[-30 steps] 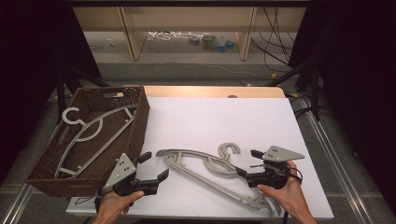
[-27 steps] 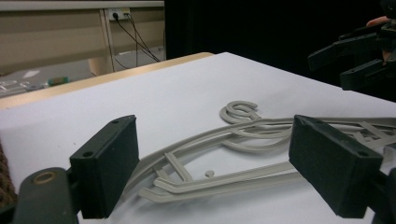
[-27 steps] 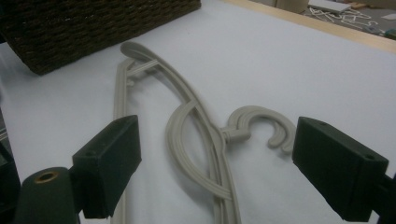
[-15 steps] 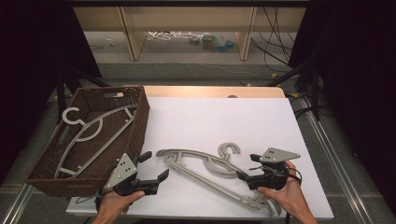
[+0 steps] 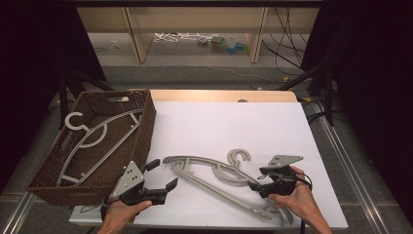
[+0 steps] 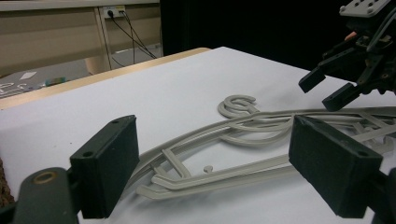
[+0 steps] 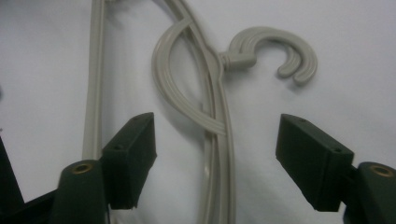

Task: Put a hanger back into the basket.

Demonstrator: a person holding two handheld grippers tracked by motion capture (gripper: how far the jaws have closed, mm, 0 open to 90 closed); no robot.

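Right gripper: jaws apart, just been closing, straddling the upper arm of the grey hangers near the hook; pads not touching them. Left gripper: jaws wide apart, holding nothing, aimed at the hangers' left end. Hangers: flat on white table, near centre. 1 more hanger in brown basket, far left

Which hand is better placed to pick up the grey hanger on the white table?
Right. The right tool, jaws closing, already straddles the hanger arm near its hook; the left tool sits open beside the other end.
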